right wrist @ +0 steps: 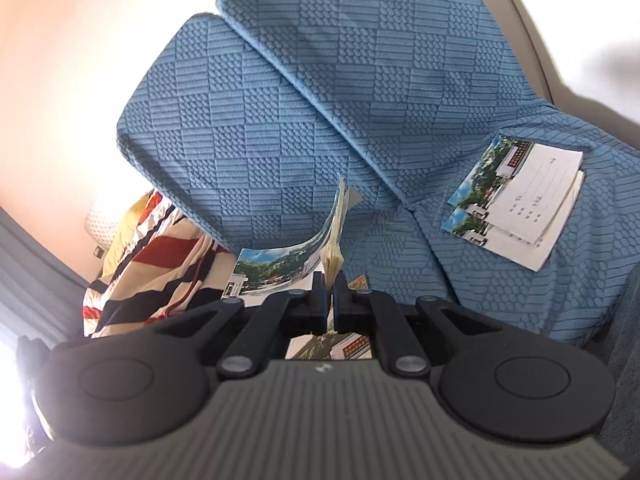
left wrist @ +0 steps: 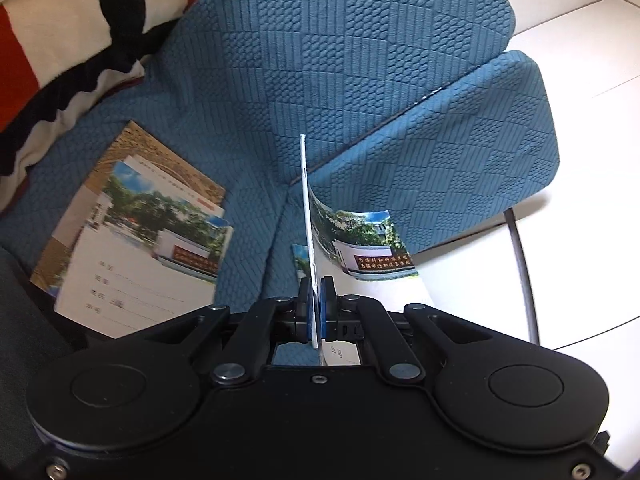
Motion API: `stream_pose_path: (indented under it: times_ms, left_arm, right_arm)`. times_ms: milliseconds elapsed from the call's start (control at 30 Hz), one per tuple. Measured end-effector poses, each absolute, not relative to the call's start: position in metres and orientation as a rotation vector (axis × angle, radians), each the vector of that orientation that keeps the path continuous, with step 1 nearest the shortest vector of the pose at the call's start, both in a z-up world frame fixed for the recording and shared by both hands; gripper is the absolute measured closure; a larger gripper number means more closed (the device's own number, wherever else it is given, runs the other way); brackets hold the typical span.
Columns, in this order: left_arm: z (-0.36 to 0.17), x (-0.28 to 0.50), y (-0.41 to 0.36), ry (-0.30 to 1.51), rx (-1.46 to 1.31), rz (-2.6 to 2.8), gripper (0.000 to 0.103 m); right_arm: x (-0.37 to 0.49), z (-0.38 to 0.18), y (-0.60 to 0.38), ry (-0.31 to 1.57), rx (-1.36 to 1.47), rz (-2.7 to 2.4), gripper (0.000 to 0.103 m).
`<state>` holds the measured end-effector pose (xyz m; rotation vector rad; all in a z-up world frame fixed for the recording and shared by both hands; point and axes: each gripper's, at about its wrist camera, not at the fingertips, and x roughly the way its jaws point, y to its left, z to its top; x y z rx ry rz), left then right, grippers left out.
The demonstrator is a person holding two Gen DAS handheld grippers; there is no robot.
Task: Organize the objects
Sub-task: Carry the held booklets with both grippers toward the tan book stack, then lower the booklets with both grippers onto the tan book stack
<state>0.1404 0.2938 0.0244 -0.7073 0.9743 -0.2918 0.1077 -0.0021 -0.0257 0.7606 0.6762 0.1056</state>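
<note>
Both claws, L [left wrist: 315, 300] & R [right wrist: 330, 296], clamp booklets [left wrist: 310, 216].

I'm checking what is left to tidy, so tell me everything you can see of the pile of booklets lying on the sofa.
The pile of booklets lies flat on the blue textured sofa cover, beside a striped blanket. They are thin paper booklets, loosely fanned and not squared up. The top cover is white with ruled form lines and a photo of trees and a wall with red signs. No gripper touches it.
</note>
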Motion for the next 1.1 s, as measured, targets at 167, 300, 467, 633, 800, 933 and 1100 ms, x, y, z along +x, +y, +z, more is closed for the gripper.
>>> stream_pose_path:
  times_ms: [167, 300, 467, 633, 800, 933, 1100]
  left_arm:
    - [0.013, 0.142, 0.318, 0.989, -0.713, -0.253, 0.101]
    - [-0.001, 0.147, 0.337, 1.002, -0.707, -0.231, 0.101]
    - [-0.015, 0.15, 0.353, 1.035, -0.673, -0.206, 0.1]
    - [-0.033, 0.162, 0.364, 1.069, -0.62, -0.186, 0.1]
    - [-0.06, 0.171, 0.373, 1.116, -0.57, -0.161, 0.099]
    - [-0.075, 0.172, 0.381, 1.125, -0.575, -0.163, 0.099]
    - [-0.089, 0.177, 0.386, 1.153, -0.578, -0.151, 0.099]
  right_arm:
    - [0.115, -0.034, 0.021, 0.701, 0.737, 0.129, 0.097]
    - [0.12, -0.047, 0.039, 0.735, 0.711, 0.141, 0.097]
    - [0.123, -0.064, 0.06, 0.779, 0.673, 0.143, 0.097]
    - [0.129, -0.085, 0.077, 0.818, 0.663, 0.121, 0.096]
    - [0.134, -0.112, 0.099, 0.866, 0.602, 0.106, 0.096]
    - [0.134, -0.122, 0.109, 0.886, 0.551, 0.107, 0.096]
    - [0.136, -0.129, 0.115, 0.9, 0.538, 0.089, 0.095]
